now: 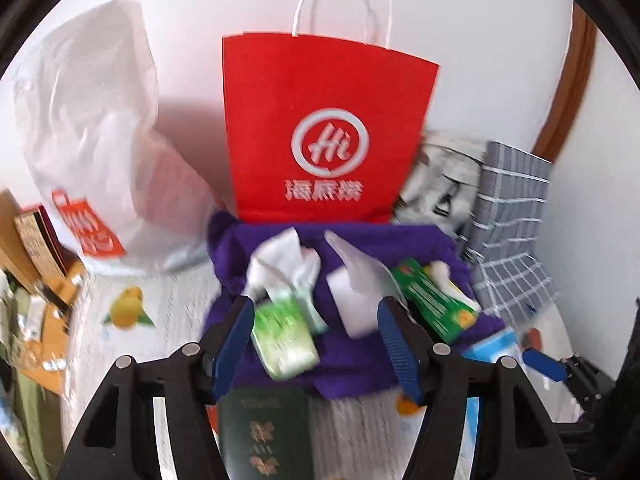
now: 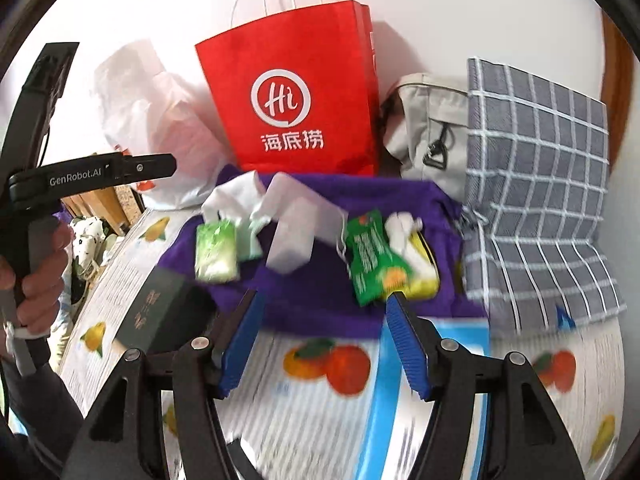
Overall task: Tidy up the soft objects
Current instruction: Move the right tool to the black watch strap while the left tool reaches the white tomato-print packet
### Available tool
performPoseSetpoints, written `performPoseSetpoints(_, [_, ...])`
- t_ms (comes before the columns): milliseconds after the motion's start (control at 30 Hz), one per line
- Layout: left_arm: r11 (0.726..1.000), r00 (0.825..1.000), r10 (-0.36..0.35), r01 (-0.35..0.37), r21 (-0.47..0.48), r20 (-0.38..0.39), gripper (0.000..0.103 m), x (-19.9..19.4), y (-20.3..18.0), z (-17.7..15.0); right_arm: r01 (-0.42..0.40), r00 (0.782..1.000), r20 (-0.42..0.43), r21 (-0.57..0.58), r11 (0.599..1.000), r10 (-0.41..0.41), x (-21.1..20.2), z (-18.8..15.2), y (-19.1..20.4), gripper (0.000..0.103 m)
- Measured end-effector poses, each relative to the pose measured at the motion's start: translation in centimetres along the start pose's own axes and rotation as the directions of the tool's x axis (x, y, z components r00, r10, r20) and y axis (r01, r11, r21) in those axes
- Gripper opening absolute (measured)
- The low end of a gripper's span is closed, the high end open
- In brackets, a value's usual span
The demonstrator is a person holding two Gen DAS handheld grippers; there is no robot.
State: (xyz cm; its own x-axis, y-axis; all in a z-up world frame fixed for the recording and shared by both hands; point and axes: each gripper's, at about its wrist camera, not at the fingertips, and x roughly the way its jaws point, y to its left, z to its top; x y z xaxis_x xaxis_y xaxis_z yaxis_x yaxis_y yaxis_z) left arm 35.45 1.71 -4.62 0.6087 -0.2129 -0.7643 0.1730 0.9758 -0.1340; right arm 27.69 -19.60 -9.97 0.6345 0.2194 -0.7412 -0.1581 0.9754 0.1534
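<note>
Both grippers stand wide open and empty. At lower centre of its view, the left gripper [image 1: 316, 340] frames a light-green tissue pack [image 1: 285, 340] on the purple cloth [image 1: 352, 376]. The right gripper [image 2: 322, 334] hovers just below the dark-green tissue pack [image 2: 374, 264].

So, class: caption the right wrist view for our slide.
Open right gripper above purple cloth strewn with tissue packs, red bag behind.

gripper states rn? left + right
Left gripper: open, holding nothing, fingers either side of the light green tissue pack.
Right gripper: open, holding nothing, over the purple cloth.
</note>
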Motion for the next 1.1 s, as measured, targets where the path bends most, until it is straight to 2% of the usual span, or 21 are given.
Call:
performPoseSetpoints(133, [0.999,0.998,-0.044,0.043,-0.031,-0.037,0.062,-1.5,0.6,-2.7,-0.003,1.0,-0.01,0.009,1.0,0.004,-1.5,-2.8,0.3,0.064])
performPoseSetpoints(300, [0.994,0.996,-0.086,0.083,-0.074,-0.036,0.062,-4.2,1.0,-6.8,-0.031,0.999,-0.03,0.024,0.999,0.031,-3.1,-6.6,0.8,0.064])
performPoseSetpoints(400, [0.994,0.997,-0.066,0.064,-0.087,-0.027,0.062,-5.5,1.2,-9.3,-0.057,0.997,-0.043,0.015,0.998,0.058,-4.1,-8.9,1.6,0.063])
performPoseSetpoints(567, [0.991,0.993,-0.079,0.069,-0.112,-0.086,0.062,-5.7,1.0,-13.3,-0.093,0.995,-0.049,-0.012,0.996,0.092,-4.9,-12.6,2.7,0.06])
performPoseSetpoints(700, [0.998,0.995,-0.014,0.008,-0.06,-0.101,0.062,-6.0,0.6,-16.5,-0.094,0.992,-0.09,-0.066,0.993,0.088,-3.6,-15.0,3.8,0.048])
performPoseSetpoints(767, [0.998,0.995,0.002,-0.008,-0.058,-0.102,0.062,-6.3,0.8,-17.7,-0.091,0.989,-0.124,-0.095,0.991,0.079,-2.5,-16.0,4.2,0.046])
performPoseSetpoints(933, [0.997,0.994,0.01,-0.018,-0.074,-0.111,0.062,-7.0,1.8,-20.4,-0.052,0.983,-0.181,-0.173,0.983,0.02,0.3,-17.1,4.9,0.046])
performPoseSetpoints(1033, [0.995,0.994,0.006,-0.016,-0.093,-0.112,0.062,-7.0,2.4,-21.3,-0.021,0.987,-0.158,-0.292,0.956,-0.026,0.9,-17.2,6.4,0.046])
performPoseSetpoints(1100, [0.993,0.992,-0.007,-0.008,-0.117,-0.126,0.062,-6.6,2.8,-21.6,-0.038,0.986,-0.168,-0.275,0.961,-0.009,1.4,-16.5,6.4,0.039])
